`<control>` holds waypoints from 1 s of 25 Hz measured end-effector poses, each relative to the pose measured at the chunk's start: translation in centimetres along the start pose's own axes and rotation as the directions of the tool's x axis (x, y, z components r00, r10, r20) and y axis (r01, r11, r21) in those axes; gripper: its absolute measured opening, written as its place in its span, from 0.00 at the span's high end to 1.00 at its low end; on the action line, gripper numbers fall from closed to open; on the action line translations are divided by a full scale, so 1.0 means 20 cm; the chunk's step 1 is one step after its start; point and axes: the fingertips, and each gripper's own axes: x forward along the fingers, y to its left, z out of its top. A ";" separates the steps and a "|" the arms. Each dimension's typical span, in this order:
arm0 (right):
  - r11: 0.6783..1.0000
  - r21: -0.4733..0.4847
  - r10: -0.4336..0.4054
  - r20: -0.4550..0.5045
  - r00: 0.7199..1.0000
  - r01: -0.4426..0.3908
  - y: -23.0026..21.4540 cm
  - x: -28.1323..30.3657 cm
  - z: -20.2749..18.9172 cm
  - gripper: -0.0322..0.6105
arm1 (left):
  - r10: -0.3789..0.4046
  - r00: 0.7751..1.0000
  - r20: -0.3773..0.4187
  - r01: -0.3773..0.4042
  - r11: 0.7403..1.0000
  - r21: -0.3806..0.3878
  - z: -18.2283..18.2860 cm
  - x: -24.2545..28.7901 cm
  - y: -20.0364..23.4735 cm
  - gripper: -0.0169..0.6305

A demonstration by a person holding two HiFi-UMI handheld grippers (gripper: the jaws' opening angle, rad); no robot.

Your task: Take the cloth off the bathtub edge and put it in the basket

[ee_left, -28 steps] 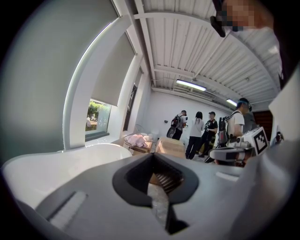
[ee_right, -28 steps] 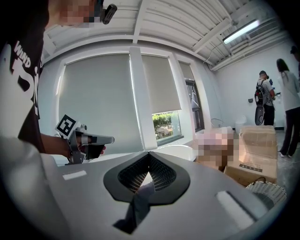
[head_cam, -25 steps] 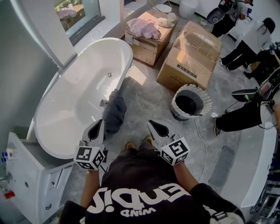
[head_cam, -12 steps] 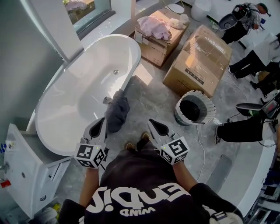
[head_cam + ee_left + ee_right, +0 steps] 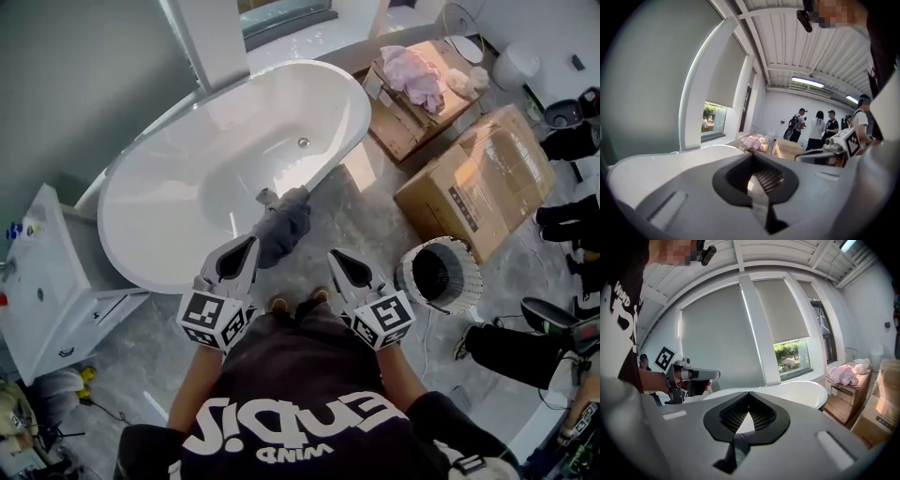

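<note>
A dark grey cloth point(image 5: 283, 225) hangs over the near edge of the white bathtub point(image 5: 169, 202), which also shows in the right gripper view point(image 5: 797, 390). The white slatted basket point(image 5: 439, 274) stands on the floor to the right. My left gripper point(image 5: 241, 251) is shut and holds nothing, its tip just left of the cloth's lower end. My right gripper point(image 5: 337, 262) is shut too, between cloth and basket, short of both. In the left gripper view the jaws point(image 5: 752, 155) meet, with the right gripper point(image 5: 825, 154) beside them. The right gripper view shows closed jaws point(image 5: 749, 393) and the left gripper point(image 5: 691, 376).
Two cardboard boxes point(image 5: 478, 178) stand behind the basket, one point(image 5: 412, 103) with a pink cloth point(image 5: 412, 73) on top. A white cabinet point(image 5: 47, 281) flanks the tub's left end. A person's legs point(image 5: 525, 347) are at the right. A cable runs on the floor by the basket.
The head view has swung left, so tub, cloth and basket sit further right in the picture. Both grippers have edged forward towards the tub. Their jaws stay shut.
</note>
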 end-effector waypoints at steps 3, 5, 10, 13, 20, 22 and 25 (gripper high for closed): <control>0.998 -0.023 0.052 -0.002 0.999 -0.052 0.00 0.08 0.03 0.94 | 0.041 0.999 0.015 -0.041 0.999 -0.012 0.01 0.01 0.04 0.98; 0.997 -0.032 0.073 -0.002 0.997 -0.073 0.00 0.13 0.06 0.94 | 0.064 0.998 0.018 -0.064 0.998 -0.020 0.02 0.00 0.07 0.98; 0.994 -0.074 0.085 0.009 0.996 -0.084 -0.03 0.17 0.13 0.94 | 0.115 0.993 0.036 -0.113 0.993 -0.042 0.02 0.00 0.11 0.98; 0.994 -0.075 0.081 0.034 0.996 -0.079 -0.06 0.19 0.16 0.94 | 0.127 0.991 0.043 -0.125 0.991 -0.043 0.01 0.00 0.12 0.98; 0.995 -0.072 0.075 0.007 0.997 -0.074 -0.09 0.27 0.07 0.94 | 0.120 0.993 0.015 -0.120 0.992 -0.038 -0.08 0.08 0.18 0.98; 0.996 -0.062 0.067 -0.003 0.998 -0.067 -0.12 0.30 0.06 0.94 | 0.118 0.993 0.002 -0.117 0.992 -0.051 -0.11 0.12 0.20 0.98; 0.996 -0.055 0.070 -0.013 0.997 -0.071 -0.14 0.34 0.03 0.94 | 0.110 0.994 -0.011 -0.111 0.992 -0.064 -0.15 0.17 0.22 0.98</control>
